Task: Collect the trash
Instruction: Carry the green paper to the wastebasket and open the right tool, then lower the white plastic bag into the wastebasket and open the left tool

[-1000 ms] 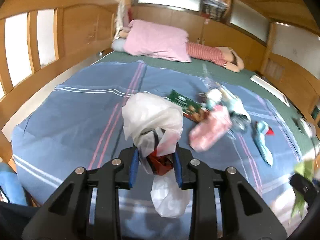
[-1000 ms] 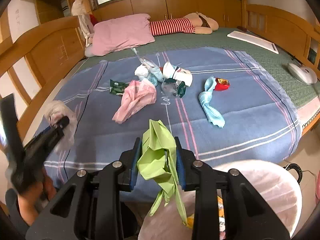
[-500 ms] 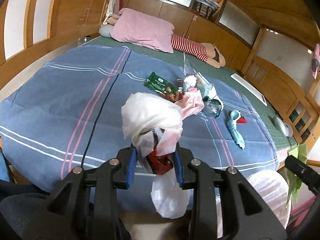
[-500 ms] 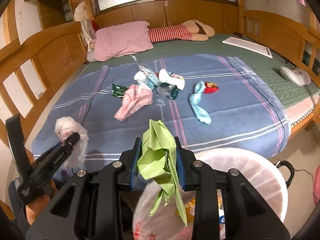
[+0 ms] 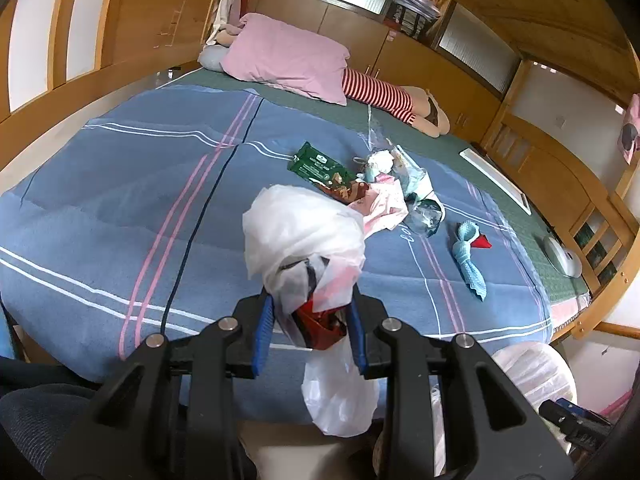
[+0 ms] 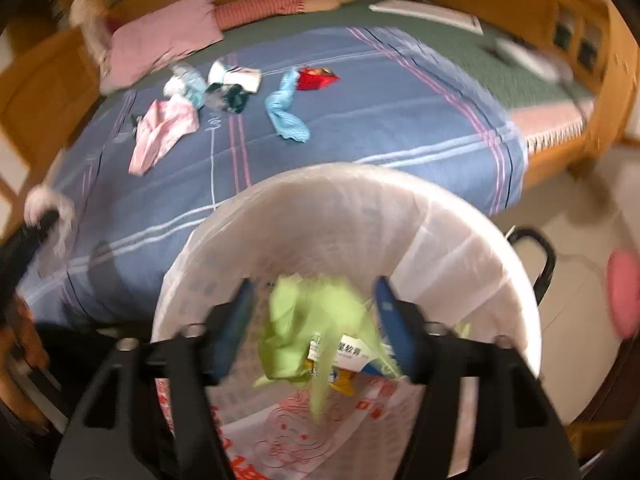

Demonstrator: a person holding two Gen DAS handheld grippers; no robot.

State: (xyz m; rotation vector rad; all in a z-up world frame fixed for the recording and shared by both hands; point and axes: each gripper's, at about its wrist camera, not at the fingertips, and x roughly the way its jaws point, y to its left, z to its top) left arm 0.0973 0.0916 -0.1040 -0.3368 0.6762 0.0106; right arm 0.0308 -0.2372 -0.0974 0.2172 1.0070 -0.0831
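Right wrist view: right gripper (image 6: pixel 314 320) jaws apart over the lined trash bin (image 6: pixel 472 216), green wrapper (image 6: pixel 296 320) loose between them, dropping in. Left gripper (image 5: pixel 310 314) clamps a white plastic bag (image 5: pixel 304 236); bin lies right of it, nxt drop.

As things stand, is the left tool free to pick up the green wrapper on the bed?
Probably not yet: the left tool is shut on a white plastic bag. Nothing covers most of the green wrapper, but the tool must empty first.
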